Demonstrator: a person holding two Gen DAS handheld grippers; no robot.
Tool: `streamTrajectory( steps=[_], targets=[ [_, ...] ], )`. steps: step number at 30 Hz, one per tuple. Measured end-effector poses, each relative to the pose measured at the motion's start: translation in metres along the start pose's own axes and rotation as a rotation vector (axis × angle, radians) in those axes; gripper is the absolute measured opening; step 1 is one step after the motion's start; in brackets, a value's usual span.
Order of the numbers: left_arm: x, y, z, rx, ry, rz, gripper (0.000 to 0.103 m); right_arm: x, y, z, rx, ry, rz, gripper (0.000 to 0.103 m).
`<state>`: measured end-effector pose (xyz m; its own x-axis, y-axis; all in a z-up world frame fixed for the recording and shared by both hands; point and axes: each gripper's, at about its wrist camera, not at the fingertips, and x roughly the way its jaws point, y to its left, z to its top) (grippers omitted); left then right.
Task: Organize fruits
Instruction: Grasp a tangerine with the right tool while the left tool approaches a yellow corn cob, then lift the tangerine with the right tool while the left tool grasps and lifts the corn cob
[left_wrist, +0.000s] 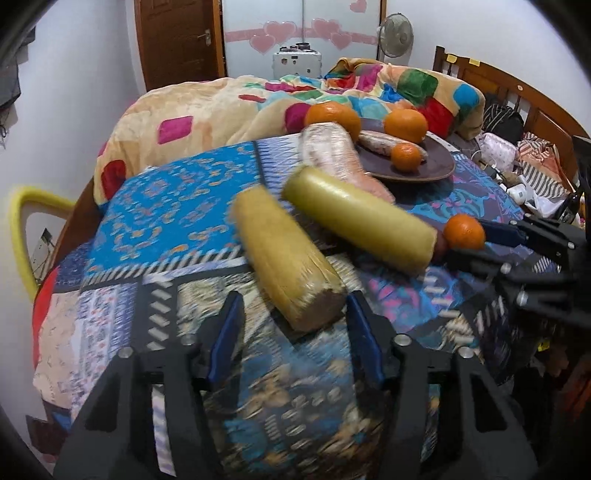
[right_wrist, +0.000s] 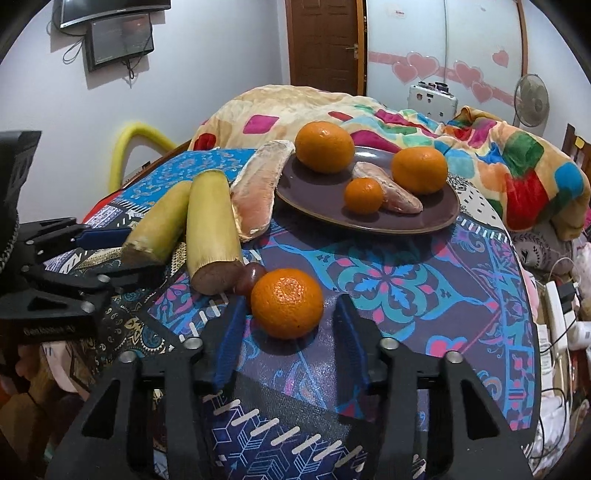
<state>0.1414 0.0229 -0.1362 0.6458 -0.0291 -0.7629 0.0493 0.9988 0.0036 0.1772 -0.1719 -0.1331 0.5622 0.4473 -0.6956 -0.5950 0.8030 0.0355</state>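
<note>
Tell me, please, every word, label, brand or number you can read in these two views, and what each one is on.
No text reads clearly.
Left gripper: pale lettering on its black body, too blurred to read.
Wardrobe door: small red label near the top, too small to read.
Headboard: yellow sticky notes, no legible writing.
Wall screens: nothing readable.

Both wrist views low, close over bed (left_wrist: 177, 206), facing plate (right_wrist: 436, 218) (shared), from opposite sides.

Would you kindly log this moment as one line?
left gripper: open at yellow stalk | right gripper: open around loose orange | plate: three oranges
</note>
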Motion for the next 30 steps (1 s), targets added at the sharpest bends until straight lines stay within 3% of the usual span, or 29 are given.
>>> streamTrajectory(
  steps=[2,7,15,30],
  targets=[
    [-0.006,0.011,-0.003,-0.012,0.002,0.008,0.053,-0.002,0.0,-0.001,0.0,-0.001,0.01,0.035],
    [-0.013,0.028,-0.007,-0.043,0.017,0.01,0.052,-0.01,-0.007,-0.003,0.008,-0.008,-0.007,0.035],
    [-0.013,0.021,0.009,-0.012,0.024,-0.008,0.052,-0.025,-0.023,-0.004,0.036,-0.02,-0.032,0.034],
    [0.058,0.031,0.062,-0.026,0.182,-0.037,0.047,-0.027,-0.05,0.001,0.054,-0.037,-0.067,0.034]
  ],
)
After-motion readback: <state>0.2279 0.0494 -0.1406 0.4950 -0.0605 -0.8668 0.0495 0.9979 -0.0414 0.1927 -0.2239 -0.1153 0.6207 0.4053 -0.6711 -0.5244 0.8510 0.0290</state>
